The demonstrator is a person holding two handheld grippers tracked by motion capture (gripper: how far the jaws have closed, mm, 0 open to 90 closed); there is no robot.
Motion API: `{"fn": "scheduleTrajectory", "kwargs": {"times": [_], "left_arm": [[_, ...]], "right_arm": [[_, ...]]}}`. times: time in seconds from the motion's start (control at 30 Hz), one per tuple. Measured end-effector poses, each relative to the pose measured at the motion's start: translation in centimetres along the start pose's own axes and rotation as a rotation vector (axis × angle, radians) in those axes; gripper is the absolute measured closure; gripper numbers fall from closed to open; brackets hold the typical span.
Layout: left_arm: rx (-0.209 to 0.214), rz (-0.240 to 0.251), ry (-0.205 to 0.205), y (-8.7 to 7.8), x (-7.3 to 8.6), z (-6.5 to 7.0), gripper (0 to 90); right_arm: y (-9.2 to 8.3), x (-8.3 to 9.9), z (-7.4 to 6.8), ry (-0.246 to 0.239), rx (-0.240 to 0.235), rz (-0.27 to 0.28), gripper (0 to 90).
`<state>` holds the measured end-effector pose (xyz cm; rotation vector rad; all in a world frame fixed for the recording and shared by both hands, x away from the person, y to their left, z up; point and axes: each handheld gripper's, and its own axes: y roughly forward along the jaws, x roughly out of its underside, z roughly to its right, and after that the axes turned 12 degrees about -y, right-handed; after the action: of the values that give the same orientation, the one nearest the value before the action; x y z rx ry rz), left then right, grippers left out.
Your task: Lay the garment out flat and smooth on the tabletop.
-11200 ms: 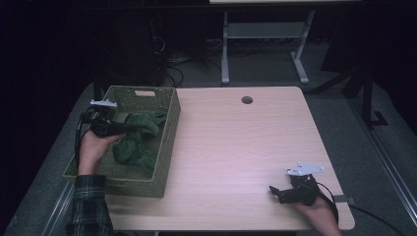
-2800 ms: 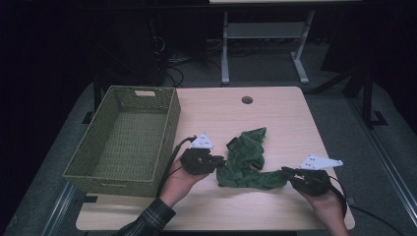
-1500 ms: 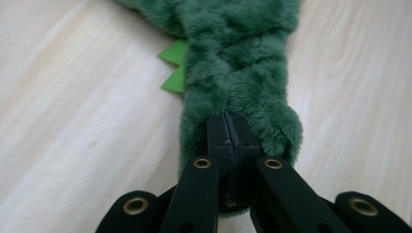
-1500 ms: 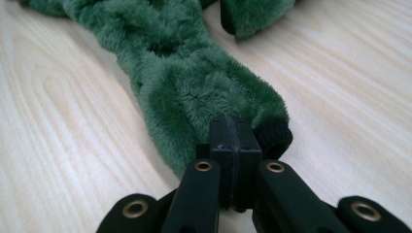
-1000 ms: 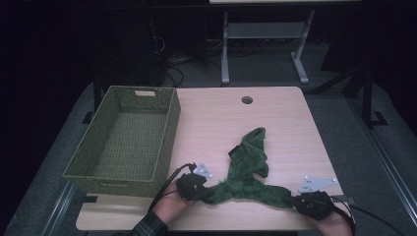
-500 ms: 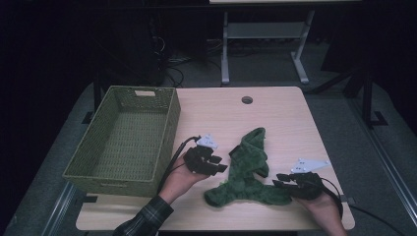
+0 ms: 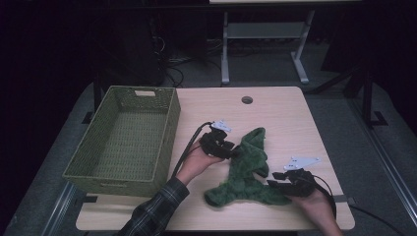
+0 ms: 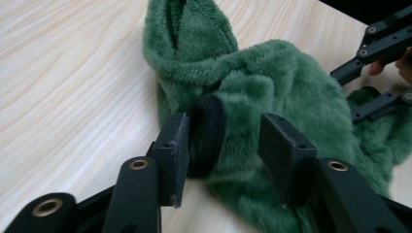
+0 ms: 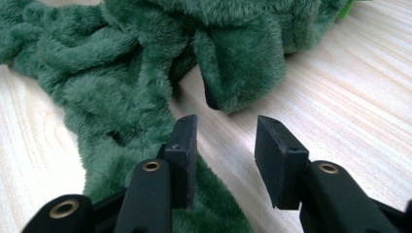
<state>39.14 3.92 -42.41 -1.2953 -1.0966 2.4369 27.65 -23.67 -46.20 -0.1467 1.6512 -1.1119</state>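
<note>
Both hands have let go. Left gripper [image 7: 231, 149] and right gripper [image 7: 274, 179], jaws just opened partway, nothing pinched; green fleece [image 7: 246, 172] lies crumpled on table [image 7: 275, 118] beside basket [image 7: 123, 137], likely for regripping.

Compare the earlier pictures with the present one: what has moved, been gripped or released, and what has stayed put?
The green fleece garment came out of the basket onto the table, where it was spread out. Both grippers have just been opening: the left gripper and the right gripper have let go of it, and the left has drawn up and away from the table's near edge. The basket and table stayed where they were.
</note>
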Motion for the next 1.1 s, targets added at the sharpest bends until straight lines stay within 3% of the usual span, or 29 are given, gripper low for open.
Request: {"fn": "scheduleTrajectory", "kwargs": {"times": [0.1,0.17,0.23,0.33,0.6,0.77,0.8,0.9,1.1], "left_arm": [[-0.001,-0.01,0.006,0.7,-0.1,0.0,56.8],[-0.009,-0.044,0.033,0.9,0.1,0.1,73.2],[-0.001,-0.054,0.031,0.7,0.2,0.1,85.5],[0.005,-0.017,0.006,-1.0,0.3,0.3,85.9],[0.013,0.017,0.002,-2.4,0.5,0.5,85.8],[0.018,0.02,0.006,-2.5,0.5,0.9,85.9],[0.017,0.023,0.013,-2.7,0.4,1.0,85.9],[0.019,0.027,0.011,-3.0,0.4,1.1,85.9],[0.041,0.051,0.001,-4.3,0.7,1.8,85.9]], "right_arm": [[0.3,-0.1,0.1,0.005,0.0,0.01,59.1],[0.5,-0.2,0.1,0.002,0.0,0.002,58.5],[0.8,-0.3,0.0,-0.002,0.002,-0.007,57.1],[0.9,-0.4,0.0,0.009,0.004,-0.01,55.4],[1.5,-0.9,0.3,0.021,0.008,0.004,56.1],[2.1,-1.1,0.5,0.023,0.019,-0.005,69.3],[2.0,-1.1,0.7,0.029,0.029,-0.008,76.2],[1.6,-1.1,1.0,0.022,0.042,0.001,79.9],[-0.9,-1.8,1.9,0.005,0.091,0.068,82.9]]}}
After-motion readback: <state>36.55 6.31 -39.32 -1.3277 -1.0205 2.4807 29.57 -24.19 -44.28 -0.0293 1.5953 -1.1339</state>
